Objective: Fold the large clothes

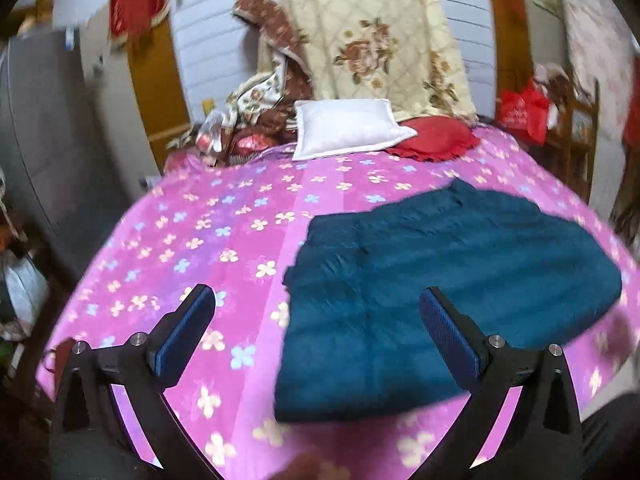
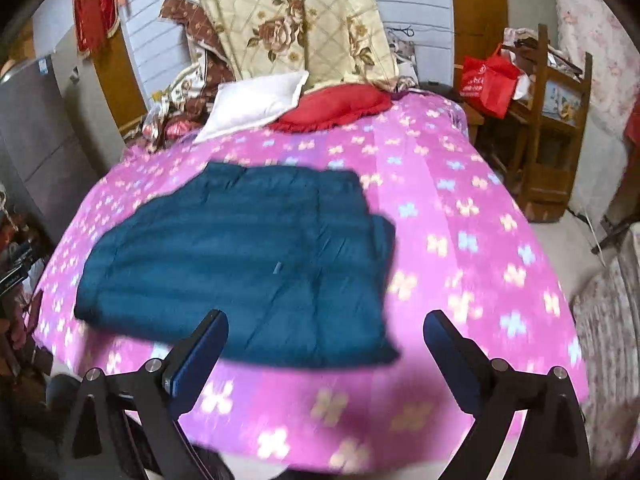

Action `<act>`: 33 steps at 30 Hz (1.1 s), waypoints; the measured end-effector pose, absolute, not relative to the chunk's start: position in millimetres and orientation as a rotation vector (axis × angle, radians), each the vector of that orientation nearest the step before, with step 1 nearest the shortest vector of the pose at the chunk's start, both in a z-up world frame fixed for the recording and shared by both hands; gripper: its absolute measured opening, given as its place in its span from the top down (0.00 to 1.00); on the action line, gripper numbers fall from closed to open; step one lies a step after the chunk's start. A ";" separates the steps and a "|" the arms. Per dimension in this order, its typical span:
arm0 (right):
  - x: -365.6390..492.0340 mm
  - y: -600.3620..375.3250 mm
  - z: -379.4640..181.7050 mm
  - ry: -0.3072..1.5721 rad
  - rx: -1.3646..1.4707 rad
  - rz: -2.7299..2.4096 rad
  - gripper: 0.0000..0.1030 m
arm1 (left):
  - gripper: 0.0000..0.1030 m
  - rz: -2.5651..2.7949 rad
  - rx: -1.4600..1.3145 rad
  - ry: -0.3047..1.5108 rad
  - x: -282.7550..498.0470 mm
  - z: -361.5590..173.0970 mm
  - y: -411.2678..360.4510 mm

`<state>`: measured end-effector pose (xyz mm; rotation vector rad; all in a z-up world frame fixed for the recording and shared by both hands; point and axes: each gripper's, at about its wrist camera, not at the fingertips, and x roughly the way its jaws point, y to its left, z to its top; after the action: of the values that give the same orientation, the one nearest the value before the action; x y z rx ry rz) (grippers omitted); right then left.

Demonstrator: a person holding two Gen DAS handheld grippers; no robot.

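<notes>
A dark teal garment (image 1: 440,292) lies folded into a rough rectangle on the pink flowered bedspread (image 1: 200,240). In the left wrist view my left gripper (image 1: 316,296) hangs above the bed's near edge, open wide, nothing between its blue pads; its right finger overlaps the garment's near left part. The right wrist view shows the same teal garment (image 2: 248,264) left of centre on the bedspread (image 2: 460,240). My right gripper (image 2: 326,320) is open wide above the garment's near right corner and holds nothing.
A white pillow (image 1: 348,128) and a red cushion (image 1: 436,136) lie at the head of the bed, under a heaped floral quilt (image 1: 360,36). A wooden shelf (image 2: 552,120) with a red bag (image 2: 488,80) stands to the bed's right. Grey cabinets (image 1: 48,140) stand on the left.
</notes>
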<state>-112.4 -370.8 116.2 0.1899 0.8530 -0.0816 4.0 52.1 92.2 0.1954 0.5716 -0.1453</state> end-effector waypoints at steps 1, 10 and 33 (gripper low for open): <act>-123.7 -362.5 113.3 0.850 0.193 -0.094 0.06 | 0.01 -0.140 0.212 0.575 -11.5 86.9 44.3; -206.2 -304.7 118.7 0.774 0.174 -0.121 0.06 | 0.01 -0.179 0.130 0.791 -82.0 49.6 13.7; -252.8 -269.3 144.2 0.701 0.063 -0.138 0.06 | 0.01 -0.237 0.139 0.798 -127.9 61.1 -21.4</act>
<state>-252.8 -269.3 144.2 0.0628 0.7010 -0.1382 -127.9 -21.4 61.1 0.1393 0.7984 -0.2372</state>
